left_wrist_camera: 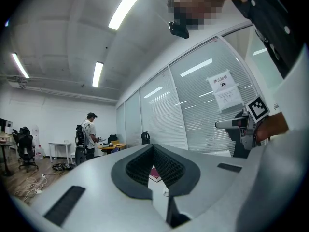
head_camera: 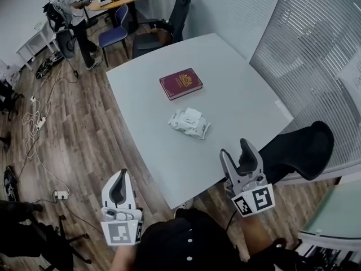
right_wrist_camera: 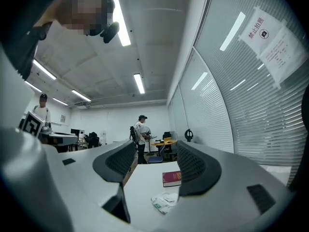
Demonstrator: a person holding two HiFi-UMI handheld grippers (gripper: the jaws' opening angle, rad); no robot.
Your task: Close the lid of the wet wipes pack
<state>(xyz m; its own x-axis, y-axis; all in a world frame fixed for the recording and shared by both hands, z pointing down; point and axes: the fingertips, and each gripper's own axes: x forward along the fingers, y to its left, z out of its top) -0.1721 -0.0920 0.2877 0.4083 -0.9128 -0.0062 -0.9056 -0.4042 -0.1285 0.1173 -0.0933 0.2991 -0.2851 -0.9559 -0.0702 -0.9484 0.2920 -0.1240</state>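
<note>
The wet wipes pack [head_camera: 189, 123] is a crumpled white packet lying near the middle of the white table [head_camera: 237, 83]. A white flap shows on its far side, but I cannot tell how far the lid is open. It also shows low between the jaws in the right gripper view, wipes pack [right_wrist_camera: 164, 201]. My right gripper [head_camera: 237, 151] [right_wrist_camera: 155, 151] hovers over the table's near edge, open and empty, well short of the pack. My left gripper [head_camera: 121, 174] [left_wrist_camera: 152, 148] hangs off the table's near left corner, its jaws touching at the tips and holding nothing.
A dark red book [head_camera: 180, 83] [right_wrist_camera: 172, 179] lies beyond the pack. A black office chair [head_camera: 299, 148] stands against the table's right side, and another chair [head_camera: 179, 7] at the far end. A person [head_camera: 70, 4] stands far left, with cables [head_camera: 39, 117] on the wooden floor.
</note>
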